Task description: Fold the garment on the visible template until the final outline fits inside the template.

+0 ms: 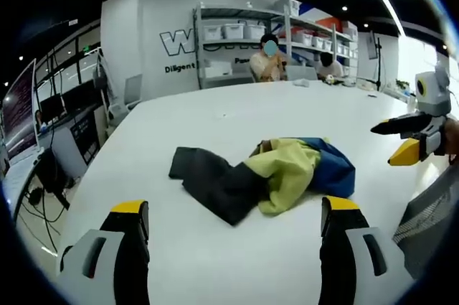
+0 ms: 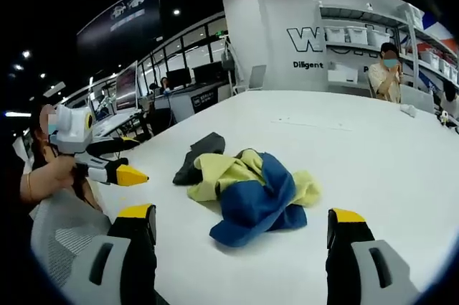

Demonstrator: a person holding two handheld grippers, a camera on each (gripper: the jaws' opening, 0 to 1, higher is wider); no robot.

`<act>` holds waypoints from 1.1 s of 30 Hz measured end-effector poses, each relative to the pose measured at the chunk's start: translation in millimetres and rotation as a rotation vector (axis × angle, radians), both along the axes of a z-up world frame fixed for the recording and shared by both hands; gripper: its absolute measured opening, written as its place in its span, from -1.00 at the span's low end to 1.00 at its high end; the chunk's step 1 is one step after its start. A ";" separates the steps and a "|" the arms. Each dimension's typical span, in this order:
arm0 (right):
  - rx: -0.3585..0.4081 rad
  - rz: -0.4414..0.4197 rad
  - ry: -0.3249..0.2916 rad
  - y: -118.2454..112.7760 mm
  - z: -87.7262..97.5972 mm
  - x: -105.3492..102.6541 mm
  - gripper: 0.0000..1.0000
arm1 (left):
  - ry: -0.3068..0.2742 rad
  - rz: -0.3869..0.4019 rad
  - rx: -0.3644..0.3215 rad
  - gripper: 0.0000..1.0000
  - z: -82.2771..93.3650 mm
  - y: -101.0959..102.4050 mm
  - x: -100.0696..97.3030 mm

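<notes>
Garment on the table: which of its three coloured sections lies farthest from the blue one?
The dark grey section of the crumpled garment; the yellow section lies between it and the blue section.

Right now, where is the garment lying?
The garment lies crumpled on the white table, ahead of and between the left gripper's jaws; in the right gripper view it sits just ahead of the right gripper.

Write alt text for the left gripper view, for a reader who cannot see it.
A crumpled garment in yellow, blue and black lies unfolded on a white table. The left gripper frames it from below with jaws apart, and the right gripper, open, enters at the right edge. People sit by shelves of bins behind.
</notes>
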State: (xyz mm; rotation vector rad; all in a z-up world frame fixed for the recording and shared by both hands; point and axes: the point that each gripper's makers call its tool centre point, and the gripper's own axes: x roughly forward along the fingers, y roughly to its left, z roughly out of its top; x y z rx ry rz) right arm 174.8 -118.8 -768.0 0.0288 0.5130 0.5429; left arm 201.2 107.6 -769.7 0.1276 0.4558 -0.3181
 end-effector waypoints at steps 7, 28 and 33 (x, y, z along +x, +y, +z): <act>0.023 -0.015 0.006 -2.4 0.8 0.8 0.98 | 0.011 0.019 -0.046 0.98 0.0 3.0 0.1; 0.006 -0.027 0.029 -6.5 -5.1 0.5 0.98 | 0.034 -0.008 0.002 0.95 -5.5 1.4 -2.2; 0.007 -0.021 0.036 -4.7 -5.9 0.0 0.98 | 0.032 0.031 0.017 0.97 -5.8 12.1 0.6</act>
